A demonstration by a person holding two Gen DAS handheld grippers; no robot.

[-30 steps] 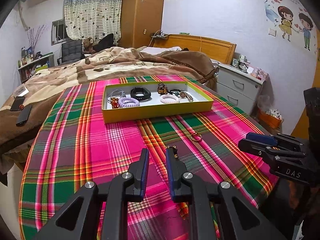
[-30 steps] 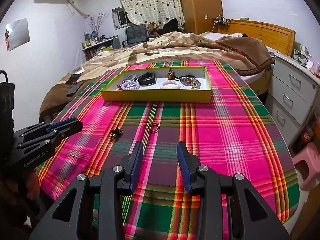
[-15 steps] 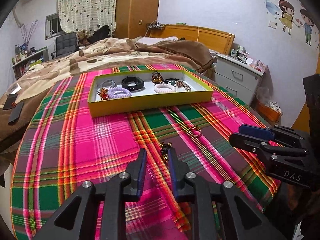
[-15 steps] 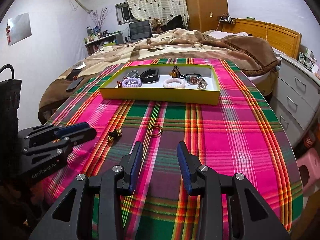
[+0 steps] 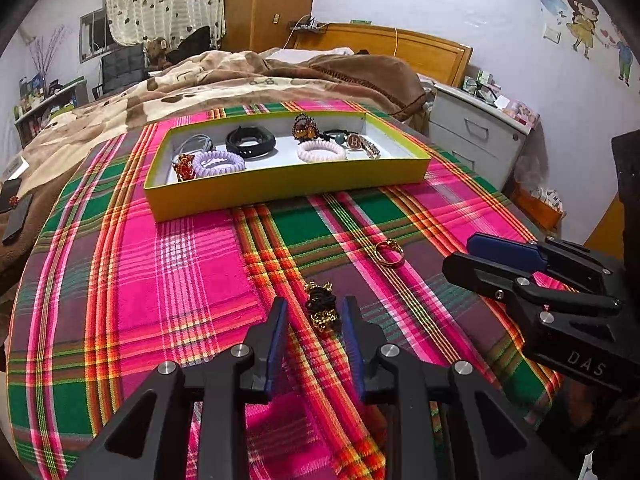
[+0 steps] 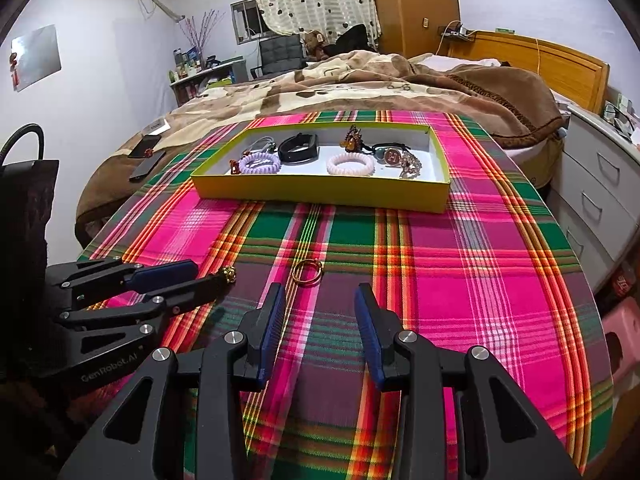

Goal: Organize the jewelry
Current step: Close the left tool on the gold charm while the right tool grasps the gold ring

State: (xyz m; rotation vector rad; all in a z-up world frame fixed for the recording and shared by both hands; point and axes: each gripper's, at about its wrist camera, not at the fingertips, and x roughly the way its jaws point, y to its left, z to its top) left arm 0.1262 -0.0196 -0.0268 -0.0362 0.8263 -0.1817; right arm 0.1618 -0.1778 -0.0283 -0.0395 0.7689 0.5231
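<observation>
A small black and gold trinket (image 5: 322,309) lies on the plaid cloth between the tips of my left gripper (image 5: 313,313), whose jaws are opening and do not press on it. A gold ring (image 5: 389,252) lies further right on the cloth. In the right wrist view the ring (image 6: 306,272) sits just ahead of my right gripper (image 6: 319,300), which is open and holds nothing. The trinket (image 6: 229,274) peeks out past the left gripper's fingers (image 6: 168,274) there. A yellow tray (image 5: 280,190) at the back holds several bracelets, hair ties and a watch.
The plaid cloth covers a round table (image 6: 500,280) that drops off at the near and right edges. A bed with a brown blanket (image 5: 248,76) lies behind the tray. Grey drawers (image 5: 476,136) stand to the right, and phones (image 6: 146,156) rest on the bed at left.
My left gripper moved forward and down until the trinket sat between its tips, and its jaws widened. The right gripper crept slightly closer to the ring, staying open.
</observation>
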